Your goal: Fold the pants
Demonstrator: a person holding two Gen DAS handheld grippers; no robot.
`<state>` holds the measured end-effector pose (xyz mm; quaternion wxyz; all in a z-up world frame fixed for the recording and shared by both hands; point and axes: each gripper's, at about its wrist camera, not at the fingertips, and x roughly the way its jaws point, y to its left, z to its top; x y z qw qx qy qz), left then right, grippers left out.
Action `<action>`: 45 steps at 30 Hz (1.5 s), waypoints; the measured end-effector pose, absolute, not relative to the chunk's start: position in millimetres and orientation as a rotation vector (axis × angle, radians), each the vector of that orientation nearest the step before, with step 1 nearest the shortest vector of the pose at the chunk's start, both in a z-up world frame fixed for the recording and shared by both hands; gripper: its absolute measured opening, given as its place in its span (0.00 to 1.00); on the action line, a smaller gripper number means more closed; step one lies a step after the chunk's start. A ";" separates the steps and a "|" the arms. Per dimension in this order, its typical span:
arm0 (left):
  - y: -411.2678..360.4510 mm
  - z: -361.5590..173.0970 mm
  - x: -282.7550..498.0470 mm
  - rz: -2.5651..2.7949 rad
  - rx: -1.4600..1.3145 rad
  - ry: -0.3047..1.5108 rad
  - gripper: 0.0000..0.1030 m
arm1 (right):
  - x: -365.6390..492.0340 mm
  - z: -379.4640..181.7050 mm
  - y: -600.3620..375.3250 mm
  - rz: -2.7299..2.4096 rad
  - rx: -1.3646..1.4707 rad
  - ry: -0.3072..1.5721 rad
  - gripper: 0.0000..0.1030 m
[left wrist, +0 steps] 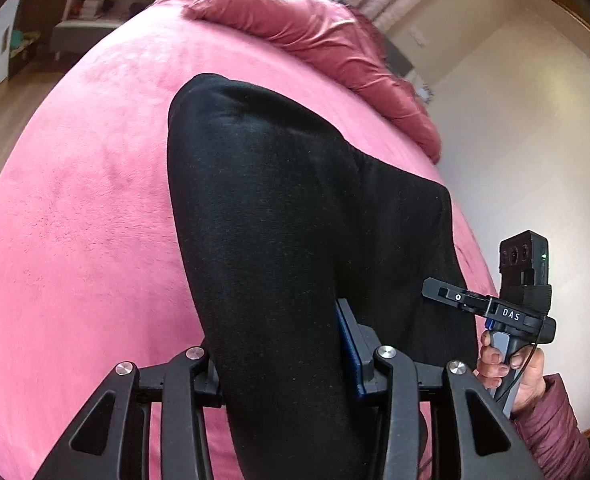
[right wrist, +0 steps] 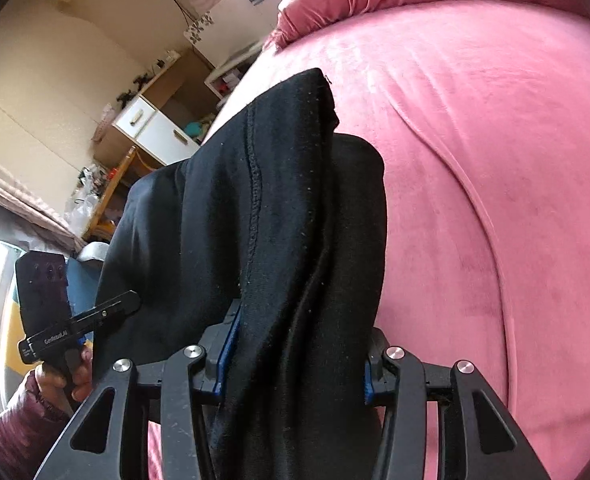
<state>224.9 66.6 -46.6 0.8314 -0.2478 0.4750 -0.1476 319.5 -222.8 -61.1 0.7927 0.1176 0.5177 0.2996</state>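
— Where are the black pants [left wrist: 295, 208] seen?

— They are spread over the pink bed [left wrist: 75, 220], with the fabric drawn from the far middle of the cover down to the near edge. In the left wrist view a rounded fold is shown at the far end, and the cloth is gathered into a thick band where it is held.

— How is the left gripper [left wrist: 285, 364] set?

— Its fingers [left wrist: 351, 352] are clenched on the near part of the pants; the cloth is pressed between the two blue-lined pads and hangs below them. The same gripper is picked out in the right wrist view, at the near left [right wrist: 127, 302], held by a hand [right wrist: 71, 372] in a maroon sleeve.

— And the right gripper [right wrist: 295, 360]?

— A bunched band of the pants is likewise grasped between its fingers [right wrist: 225, 356]. A stitched seam [right wrist: 255, 184] is seen running along the fabric toward the far end, where a corner of the cloth is lifted over a second layer. In the left wrist view this gripper is found at the near right [left wrist: 451, 294], gripped by the right hand [left wrist: 515, 372].

— What else is shown on the bed?

— A crumpled reddish duvet [left wrist: 315, 36] is heaped along the far side. A white cabinet [right wrist: 155, 128] is seen beyond the bed's left edge in the right wrist view.
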 end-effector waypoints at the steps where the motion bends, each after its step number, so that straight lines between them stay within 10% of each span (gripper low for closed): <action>1: 71.7 -54.3 228.1 -0.295 -0.534 1.028 0.45 | 326.4 -67.1 -218.5 0.637 0.249 1.131 0.47; 12: 82.4 -88.5 223.3 -0.219 -0.516 1.068 0.65 | 344.2 -116.3 -209.8 0.587 0.323 1.176 0.62; 45: 32.0 -8.7 104.5 0.066 -0.260 0.838 0.65 | 236.0 -49.5 -235.3 0.293 0.086 0.996 0.77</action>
